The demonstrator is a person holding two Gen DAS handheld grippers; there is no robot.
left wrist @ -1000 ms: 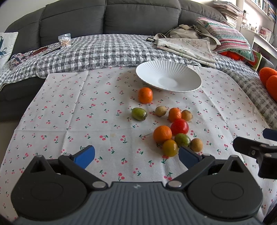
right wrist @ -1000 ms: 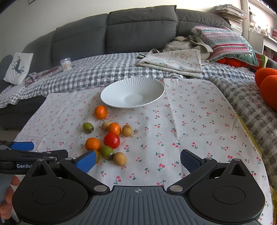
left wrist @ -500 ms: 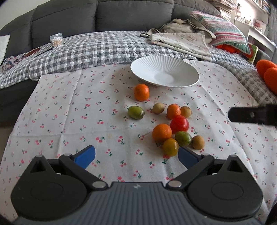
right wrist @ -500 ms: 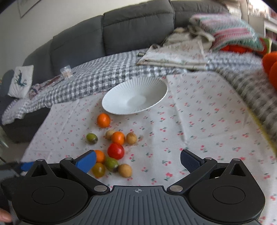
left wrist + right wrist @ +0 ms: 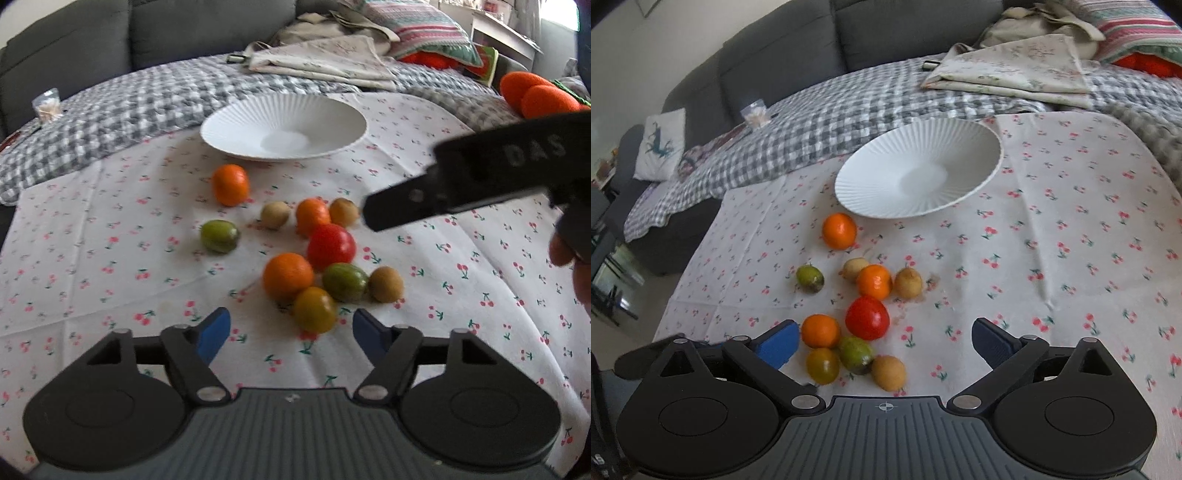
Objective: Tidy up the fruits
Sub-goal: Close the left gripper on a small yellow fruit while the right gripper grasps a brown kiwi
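Progress: nothing was sorted yet; all ten fruits lay loose on the cherry-print cloth point(image 5: 1071, 236) and, by my reading, every one remained to be moved.
Left gripper point(image 5: 290, 330): jaws had just been closing to a middling gap, empty, with the yellow-green tomato point(image 5: 314, 309) just beyond the tips and untouched.
Green fruit, far left point(image 5: 810, 279): sat alone, apart from the cluster.
Mandarin, far point(image 5: 839, 231): alone, just near of the plate's rim.
Middle row: a pale brown fruit point(image 5: 855, 268), a second mandarin point(image 5: 874, 281) and another brown fruit point(image 5: 908, 283) sat close together.
Red tomato point(image 5: 867, 318): sat between the middle row and the near cluster.
Near cluster: a third mandarin point(image 5: 820, 331), the yellow-green tomato, a green fruit point(image 5: 856, 355) and a brown fruit point(image 5: 888, 372) were bunched, touching or nearly so.
White ribbed plate point(image 5: 871, 199): held nothing; it sat at the far edge of the cloth, right of the lone mandarin.
Right gripper point(image 5: 882, 341): jaws stood wide and had just been closing slightly, holding nothing; the near cluster lay between and just beyond the tips, with no pad pressing on any fruit.
Remaining work: likely each fruit had to go onto the plate or into groups; which arrangement was wanted, I cannot tell.
Sofa point(image 5: 798, 55): lay beyond, under a grey checked blanket point(image 5: 849, 110) with folded fabric on its right.
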